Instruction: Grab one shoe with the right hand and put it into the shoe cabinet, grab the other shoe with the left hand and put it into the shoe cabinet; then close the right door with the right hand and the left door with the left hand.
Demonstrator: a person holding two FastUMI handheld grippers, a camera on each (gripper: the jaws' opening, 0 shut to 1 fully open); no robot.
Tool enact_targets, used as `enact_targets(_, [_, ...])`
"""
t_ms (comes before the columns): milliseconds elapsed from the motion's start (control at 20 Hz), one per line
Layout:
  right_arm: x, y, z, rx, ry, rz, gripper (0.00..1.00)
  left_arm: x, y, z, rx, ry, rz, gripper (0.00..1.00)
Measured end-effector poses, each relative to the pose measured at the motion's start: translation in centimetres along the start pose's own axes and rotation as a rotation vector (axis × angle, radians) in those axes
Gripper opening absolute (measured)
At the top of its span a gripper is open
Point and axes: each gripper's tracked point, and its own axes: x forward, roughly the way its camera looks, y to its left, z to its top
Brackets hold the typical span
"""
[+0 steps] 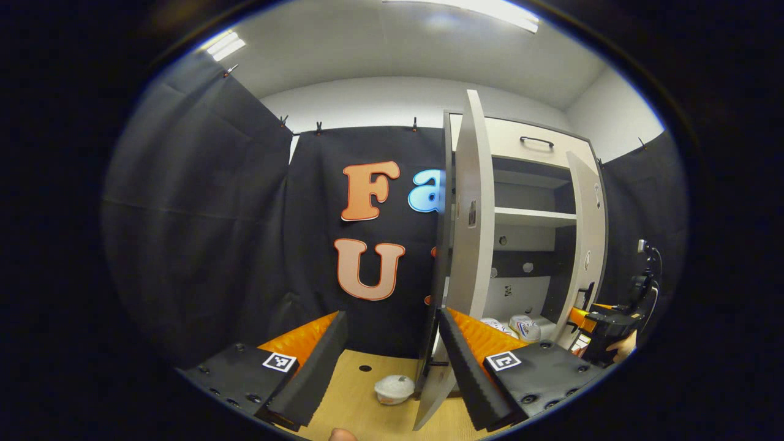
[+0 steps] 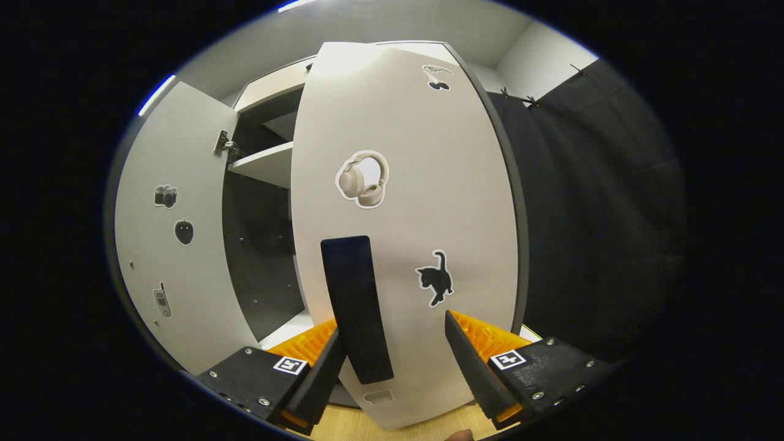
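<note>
The white shoe cabinet (image 1: 533, 144) stands with both doors swung out. Two white shoes (image 1: 519, 327) lie on its bottom shelf. My left gripper (image 1: 392, 373) is open, low over the wooden floor, and the left door (image 1: 468, 214) is edge-on just inside its right finger. My right gripper (image 2: 392, 367) is open and close to the outer face of the right door (image 2: 404, 214). That door's black handle (image 2: 355, 306) runs down between its fingers, beside the left one. In the left gripper view the right gripper (image 1: 609, 334) shows by the right door (image 1: 585, 233), with a hand on it.
A small white rounded object (image 1: 394, 389) sits on the wooden floor (image 1: 355, 404) by the left door's foot. The left door's inner face (image 2: 177, 245) carries stickers. An inner shelf (image 2: 263, 162) crosses the cabinet. Black cloth walls close in on both sides.
</note>
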Motion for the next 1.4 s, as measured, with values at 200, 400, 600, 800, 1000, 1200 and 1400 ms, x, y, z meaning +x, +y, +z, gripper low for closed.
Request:
enact_targets(200, [1.7,1.0,-0.3,-0.007,0.004,-0.011,0.93,0.6,0.8,-1.4,0.001,0.028,0.004,0.96])
enact_targets(400, [3.4,1.9,-0.3,-0.02,0.012,-0.014,0.93,0.7,1.1,-1.6,0.0,0.025,-0.007,0.96])
enact_targets(600, [4.4,2.9,-0.1,-0.042,0.017,-0.017,0.93,0.4,0.5,-1.8,-0.003,0.016,-0.065,0.96])
enact_targets(800, [4.6,3.3,0.5,-0.037,0.03,-0.02,0.93,1.1,-1.2,-2.7,-0.005,0.022,-0.138,0.96])
enact_targets(1000, [1.9,2.8,2.8,-0.013,0.001,-0.014,0.94,2.4,-1.6,-4.2,0.019,0.046,-0.163,0.96])
enact_targets(1200, [-1.0,2.2,5.0,-0.039,-0.034,-0.013,0.93,4.6,-2.5,-6.7,0.01,0.076,-0.194,0.96])
enact_targets(1400, [-4.2,1.1,7.6,-0.067,-0.082,-0.023,0.94,6.1,-3.6,-9.3,-0.014,0.132,-0.226,0.96])
